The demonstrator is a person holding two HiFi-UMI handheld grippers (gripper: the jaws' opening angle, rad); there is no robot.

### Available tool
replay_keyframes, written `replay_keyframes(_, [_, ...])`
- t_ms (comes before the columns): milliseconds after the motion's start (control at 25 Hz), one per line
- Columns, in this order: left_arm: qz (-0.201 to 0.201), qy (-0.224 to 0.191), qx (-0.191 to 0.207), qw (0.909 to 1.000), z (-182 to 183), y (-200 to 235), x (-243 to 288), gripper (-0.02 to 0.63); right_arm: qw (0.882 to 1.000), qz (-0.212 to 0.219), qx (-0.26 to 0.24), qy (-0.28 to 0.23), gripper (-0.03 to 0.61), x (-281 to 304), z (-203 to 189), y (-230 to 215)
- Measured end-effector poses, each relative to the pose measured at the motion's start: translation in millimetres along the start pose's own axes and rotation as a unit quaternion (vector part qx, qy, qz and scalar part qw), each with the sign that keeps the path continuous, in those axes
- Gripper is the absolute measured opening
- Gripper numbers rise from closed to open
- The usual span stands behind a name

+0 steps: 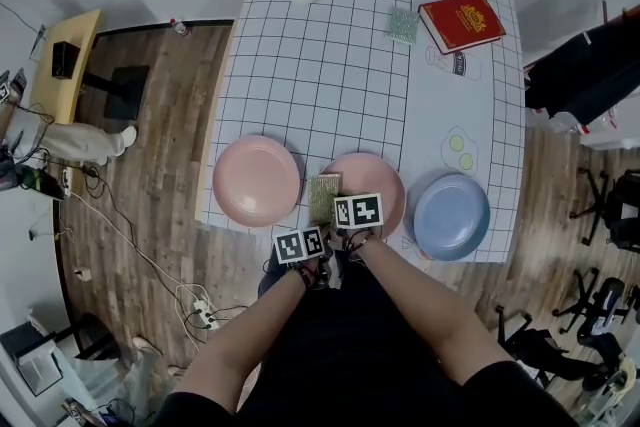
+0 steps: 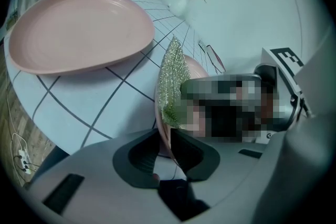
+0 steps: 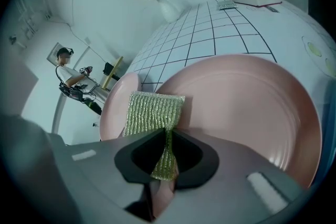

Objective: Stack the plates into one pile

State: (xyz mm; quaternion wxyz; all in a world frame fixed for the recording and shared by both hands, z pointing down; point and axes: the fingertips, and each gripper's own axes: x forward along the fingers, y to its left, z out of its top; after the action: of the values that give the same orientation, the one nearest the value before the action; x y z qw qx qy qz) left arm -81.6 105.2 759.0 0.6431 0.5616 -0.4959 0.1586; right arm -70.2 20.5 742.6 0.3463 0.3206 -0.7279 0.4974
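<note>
- The middle pink plate [image 1: 380, 173] lies at the near edge of the table [image 1: 330, 65], between the left pink plate [image 1: 257, 180] and the blue plate [image 1: 451, 216]. Nothing is stacked yet.
- The left gripper [image 2: 167, 152] has its jaws narrowed onto the middle plate's near-left rim, likely to steady or lift it.
- The right gripper [image 3: 167, 157] pinches a green sponge [image 3: 152, 113] upright over that rim, perhaps to clear it away first.
- In the head view the grippers hide the plate's near rim, so I cannot tell whether the plate is lifted off the cloth.
</note>
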Motion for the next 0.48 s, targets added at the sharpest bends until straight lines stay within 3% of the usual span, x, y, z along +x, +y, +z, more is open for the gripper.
replay_keyframes(480, [0.002, -0.001, -0.004, 1.0000, -0.1, -0.5, -0.6, 0.060, 1.000, 0.002, -0.002, -0.002, 0.054, 4.6, -1.6, 0.7])
